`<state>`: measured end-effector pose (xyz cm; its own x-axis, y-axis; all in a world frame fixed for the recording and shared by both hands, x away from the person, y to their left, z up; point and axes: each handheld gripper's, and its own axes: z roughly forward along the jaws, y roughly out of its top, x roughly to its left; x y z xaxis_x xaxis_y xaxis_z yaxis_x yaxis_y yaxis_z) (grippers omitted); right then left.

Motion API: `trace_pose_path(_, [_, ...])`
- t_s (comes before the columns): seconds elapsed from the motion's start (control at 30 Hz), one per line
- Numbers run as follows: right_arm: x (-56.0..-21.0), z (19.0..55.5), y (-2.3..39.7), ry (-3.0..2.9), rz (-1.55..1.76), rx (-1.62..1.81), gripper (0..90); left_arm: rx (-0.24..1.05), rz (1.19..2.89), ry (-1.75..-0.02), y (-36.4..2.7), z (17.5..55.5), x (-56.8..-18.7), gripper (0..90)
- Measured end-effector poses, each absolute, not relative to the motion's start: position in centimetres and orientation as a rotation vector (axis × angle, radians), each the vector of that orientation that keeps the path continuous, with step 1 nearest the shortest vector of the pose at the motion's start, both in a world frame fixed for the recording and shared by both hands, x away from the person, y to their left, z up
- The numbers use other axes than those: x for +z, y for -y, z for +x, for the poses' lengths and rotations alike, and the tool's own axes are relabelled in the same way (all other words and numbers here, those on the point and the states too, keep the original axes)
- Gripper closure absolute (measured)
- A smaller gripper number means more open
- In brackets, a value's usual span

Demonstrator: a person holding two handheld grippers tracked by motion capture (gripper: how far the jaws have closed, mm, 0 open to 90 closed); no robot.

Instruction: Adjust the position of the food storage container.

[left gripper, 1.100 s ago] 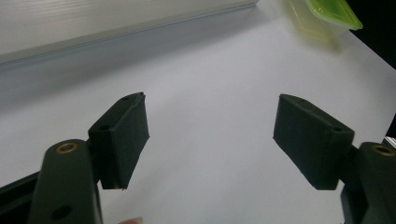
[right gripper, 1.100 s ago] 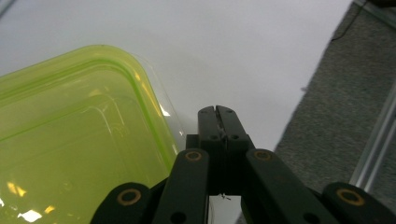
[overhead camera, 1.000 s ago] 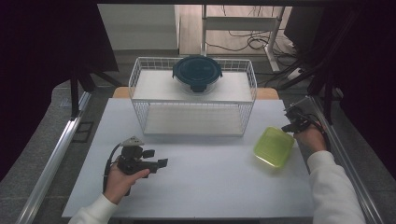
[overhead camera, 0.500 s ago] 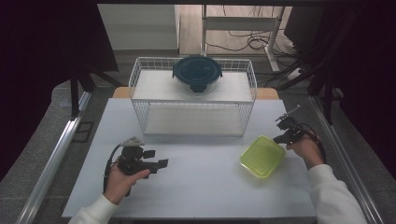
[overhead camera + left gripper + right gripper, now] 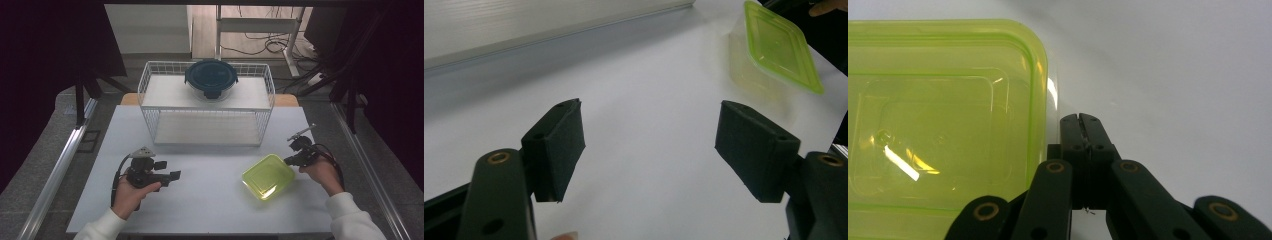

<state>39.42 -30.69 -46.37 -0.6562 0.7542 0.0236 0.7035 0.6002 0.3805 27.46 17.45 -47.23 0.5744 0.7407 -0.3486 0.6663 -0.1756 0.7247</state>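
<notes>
Here the right gripper view brings the yellow-green lidded container [image 5: 943, 120] close: the right hand-held gripper [image 5: 1081, 119] has its jaws pressed together with nothing between them, its tip just beside the container's rim. From the high view the same container [image 5: 268, 176] lies on the white worktop [image 5: 210, 200], toward its right side, with that hand-held gripper [image 5: 290, 160] at its right edge (whether they touch I cannot tell). The left hand-held gripper [image 5: 170, 176], well apart, rests low with jaws wide and empty; its own view shows the container [image 5: 781, 47] tilted. Behind stands a wire rack [image 5: 150, 90] bearing a dark-lidded round bowl [image 5: 211, 77].
</notes>
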Motion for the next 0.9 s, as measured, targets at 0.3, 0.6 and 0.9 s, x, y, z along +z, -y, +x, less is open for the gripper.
trace_pose_path(0.3, [-46.5,38.0,29.2,-2.708,1.168,0.551,89.0,0.104,1.894,-1.140,-17.5,27.5,-47.3,27.5])
trace_pose_path(0.6, [-45.6,36.8,30.1,-2.634,1.135,0.619,89.0,0.110,1.891,-1.144,-17.6,27.4,-47.3,27.5])
trace_pose_path(0.9, [-43.1,32.1,31.3,-2.636,1.014,0.684,89.0,0.110,1.896,-1.141,-17.6,27.4,-47.2,27.5])
